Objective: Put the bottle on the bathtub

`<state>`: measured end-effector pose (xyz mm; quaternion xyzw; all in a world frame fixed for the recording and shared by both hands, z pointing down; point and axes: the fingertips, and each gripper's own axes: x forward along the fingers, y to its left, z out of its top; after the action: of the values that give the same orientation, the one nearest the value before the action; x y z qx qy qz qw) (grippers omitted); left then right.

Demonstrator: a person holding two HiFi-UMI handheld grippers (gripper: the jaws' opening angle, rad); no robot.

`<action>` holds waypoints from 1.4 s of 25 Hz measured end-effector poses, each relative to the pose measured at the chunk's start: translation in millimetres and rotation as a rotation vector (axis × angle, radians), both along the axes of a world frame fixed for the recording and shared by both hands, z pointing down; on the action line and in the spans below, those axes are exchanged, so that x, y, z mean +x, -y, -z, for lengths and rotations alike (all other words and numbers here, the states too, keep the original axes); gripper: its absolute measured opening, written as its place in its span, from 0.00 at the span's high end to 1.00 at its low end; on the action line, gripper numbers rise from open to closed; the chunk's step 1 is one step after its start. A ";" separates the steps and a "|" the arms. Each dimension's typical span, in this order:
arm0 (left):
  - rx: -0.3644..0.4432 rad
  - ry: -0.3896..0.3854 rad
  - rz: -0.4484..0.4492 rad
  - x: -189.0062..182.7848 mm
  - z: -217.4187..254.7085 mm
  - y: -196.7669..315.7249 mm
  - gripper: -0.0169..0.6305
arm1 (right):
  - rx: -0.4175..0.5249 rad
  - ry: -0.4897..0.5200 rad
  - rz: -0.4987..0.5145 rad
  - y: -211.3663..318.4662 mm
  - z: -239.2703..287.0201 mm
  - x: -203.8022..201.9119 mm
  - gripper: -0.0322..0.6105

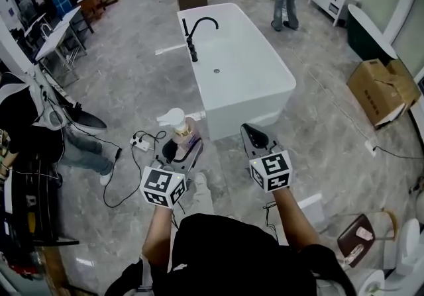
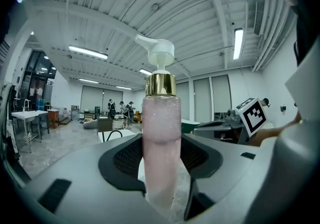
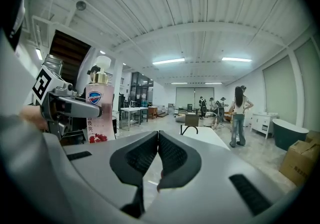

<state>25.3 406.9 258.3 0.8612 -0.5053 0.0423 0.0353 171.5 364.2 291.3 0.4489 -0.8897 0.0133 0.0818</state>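
This is a large open hall showing bathroom fittings. A white freestanding bathtub (image 1: 245,76) with a black faucet (image 1: 196,33) stands on the grey stone floor (image 1: 132,83) at 12 o'clock. A dark tub (image 1: 366,33) sits at 2 o'clock, worktables (image 1: 56,35) at 10 o'clock and a cardboard box (image 1: 381,89) at 3 o'clock. Strip lights (image 3: 169,61) hang from a ribbed ceiling (image 3: 200,12).

Clear smooth plastic bottle (image 2: 161,158), shiny gold metal collar (image 2: 160,84), white plastic pump (image 2: 159,50). Glossy white bathtub (image 1: 246,114). Polished grey stone-like floor (image 1: 132,69).

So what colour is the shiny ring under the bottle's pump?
Gold. The collar on the pink pump bottle shows best in the left gripper view.
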 end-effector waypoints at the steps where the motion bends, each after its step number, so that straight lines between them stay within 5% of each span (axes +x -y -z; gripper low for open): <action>1: -0.001 -0.001 0.004 -2.2 -0.7 6.2 0.61 | -0.002 -0.001 0.003 5.8 -1.4 -2.5 0.91; 12: 0.004 -0.019 -0.003 -33.5 2.8 105.0 0.62 | -0.024 -0.015 0.006 102.6 -5.3 -36.5 0.91; 35: -0.031 -0.035 -0.049 -170.9 5.7 331.9 0.62 | -0.040 -0.059 -0.004 328.5 4.5 -182.6 0.91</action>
<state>-145.5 75.0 252.6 0.8732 -0.4828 0.0359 0.0564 -11.0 35.7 286.8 0.4492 -0.8856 0.0178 0.1169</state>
